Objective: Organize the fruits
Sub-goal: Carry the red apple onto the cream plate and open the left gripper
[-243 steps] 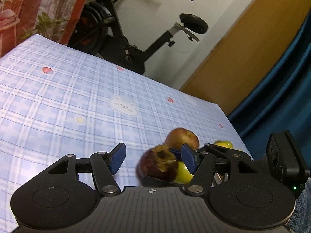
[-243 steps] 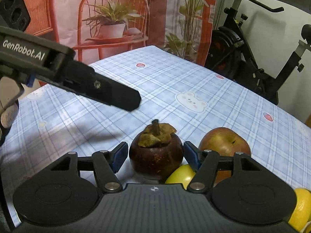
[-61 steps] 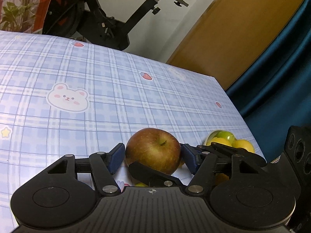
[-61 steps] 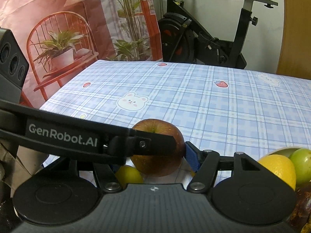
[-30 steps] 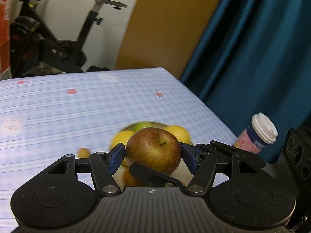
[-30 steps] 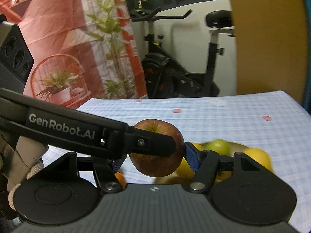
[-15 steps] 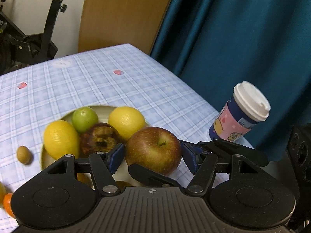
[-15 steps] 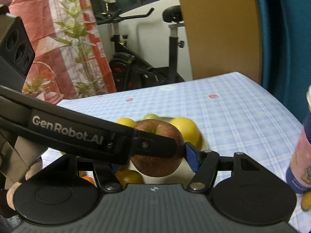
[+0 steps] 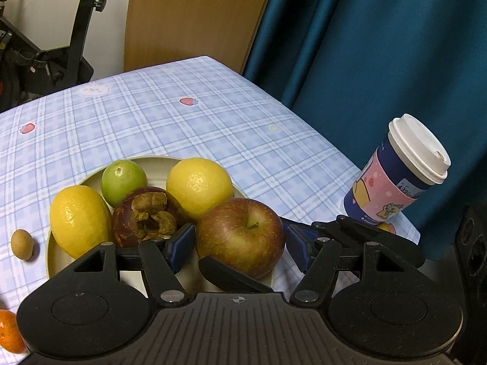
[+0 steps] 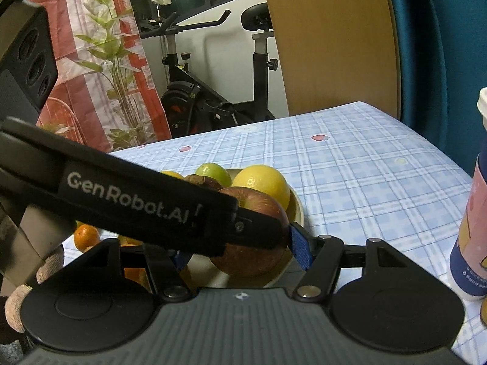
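Observation:
A red apple (image 9: 240,237) sits at the near right edge of a beige plate (image 9: 152,161), between the blue pads of both grippers. The plate holds two lemons (image 9: 197,182), a green lime (image 9: 123,178) and a dark mangosteen (image 9: 143,216). My left gripper (image 9: 239,243) stands around the apple with small gaps at both pads. In the right wrist view the apple (image 10: 255,255) lies between the pads of my right gripper (image 10: 240,255), partly hidden by the left gripper's black finger (image 10: 152,200). Whether the pads press the apple is not clear.
A lidded paper cup (image 9: 398,170) stands right of the plate near the table's right edge. A small brown fruit (image 9: 22,243) and a mandarin (image 9: 9,331) lie left of the plate. An exercise bike (image 10: 213,91) and a blue curtain (image 9: 380,45) stand beyond the table.
Both grippers carried the apple from the open tablecloth over to the plate and lowered it to the plate's near right edge. The left pads now show small gaps beside the apple.

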The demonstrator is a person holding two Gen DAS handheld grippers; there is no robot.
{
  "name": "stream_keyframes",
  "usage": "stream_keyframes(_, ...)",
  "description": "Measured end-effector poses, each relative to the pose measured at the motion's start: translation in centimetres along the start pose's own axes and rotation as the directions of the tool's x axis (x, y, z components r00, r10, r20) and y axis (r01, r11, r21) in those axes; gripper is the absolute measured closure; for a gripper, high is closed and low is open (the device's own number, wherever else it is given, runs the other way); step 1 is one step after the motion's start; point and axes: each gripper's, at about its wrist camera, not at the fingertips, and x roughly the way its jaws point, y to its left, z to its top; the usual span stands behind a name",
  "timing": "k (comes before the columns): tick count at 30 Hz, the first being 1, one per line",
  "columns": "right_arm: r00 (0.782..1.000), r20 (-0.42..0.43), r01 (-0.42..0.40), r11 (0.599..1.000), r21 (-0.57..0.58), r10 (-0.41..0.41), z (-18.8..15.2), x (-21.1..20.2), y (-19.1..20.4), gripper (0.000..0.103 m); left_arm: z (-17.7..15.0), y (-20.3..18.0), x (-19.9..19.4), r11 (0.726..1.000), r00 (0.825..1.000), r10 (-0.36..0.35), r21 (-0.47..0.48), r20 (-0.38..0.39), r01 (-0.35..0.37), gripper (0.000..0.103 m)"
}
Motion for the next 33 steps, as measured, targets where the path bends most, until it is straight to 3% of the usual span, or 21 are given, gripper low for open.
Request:
stream_keyframes(13,0.998,0.051,0.034,0.994,-0.102,-0.029,-0.6,0.7,0.6,0.036,-0.8,0.4,-0.8,1.000,1.000,-0.003,-0.002,0.023,0.003,0.036)
stream_keyframes(33,0.998,0.057,0.023,0.993,-0.112,-0.017,-0.6,1.7,0.3,0.035,-1.1,1.0,-4.5,0.999,0.992,0.010,-0.047,0.125,-0.004,0.036)
